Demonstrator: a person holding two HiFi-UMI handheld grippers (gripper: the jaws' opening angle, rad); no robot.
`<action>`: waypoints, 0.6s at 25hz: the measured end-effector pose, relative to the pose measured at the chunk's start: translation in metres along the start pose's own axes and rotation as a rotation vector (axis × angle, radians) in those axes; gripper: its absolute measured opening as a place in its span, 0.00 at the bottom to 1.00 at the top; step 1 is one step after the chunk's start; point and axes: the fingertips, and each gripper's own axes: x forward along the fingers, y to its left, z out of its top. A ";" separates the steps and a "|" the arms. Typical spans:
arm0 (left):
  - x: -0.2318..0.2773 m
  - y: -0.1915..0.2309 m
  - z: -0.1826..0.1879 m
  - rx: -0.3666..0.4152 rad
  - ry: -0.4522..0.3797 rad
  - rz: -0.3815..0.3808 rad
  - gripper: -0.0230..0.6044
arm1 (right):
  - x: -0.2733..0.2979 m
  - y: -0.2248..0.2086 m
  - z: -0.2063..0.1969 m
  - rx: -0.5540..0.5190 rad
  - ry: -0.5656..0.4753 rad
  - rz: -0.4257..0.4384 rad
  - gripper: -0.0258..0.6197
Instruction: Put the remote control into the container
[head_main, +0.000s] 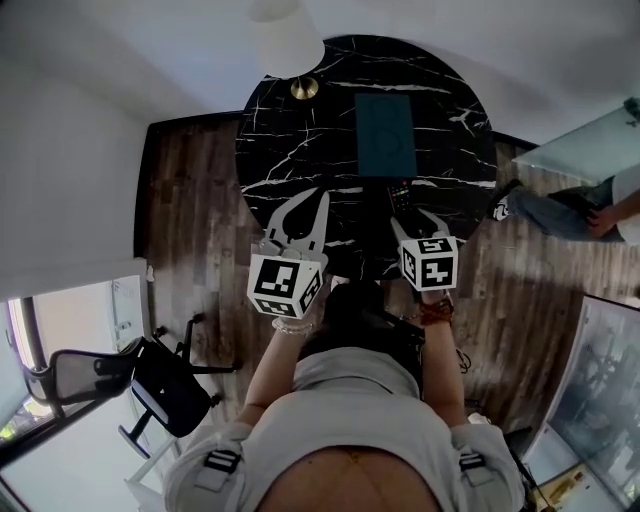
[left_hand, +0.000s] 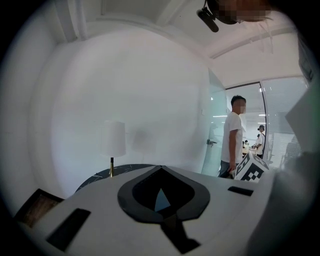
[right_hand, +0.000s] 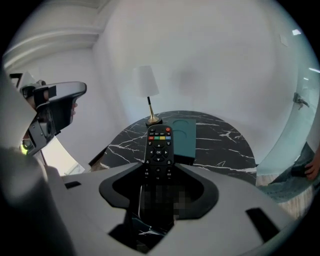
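1. Now the right tool (right_hand: 159, 170) is clamped on the lower half of the black remote control (right_hand: 159, 146), which points towards the teal container (right_hand: 183, 136) and is not in it.
2. That container lies flat on the black marble counter (head_main: 290, 150), near a white lamp (head_main: 287, 38).
3. The left tool (head_main: 318, 196) has its jaws together on nothing, over the counter's near edge.
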 end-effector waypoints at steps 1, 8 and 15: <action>-0.001 0.001 -0.002 -0.003 0.004 0.003 0.05 | 0.005 0.000 -0.004 -0.006 0.016 0.000 0.35; -0.006 0.010 -0.015 -0.029 0.020 0.018 0.05 | 0.038 0.000 -0.033 -0.018 0.122 -0.003 0.35; -0.016 0.015 -0.018 -0.034 0.020 0.035 0.05 | 0.074 -0.005 -0.056 -0.007 0.211 -0.017 0.35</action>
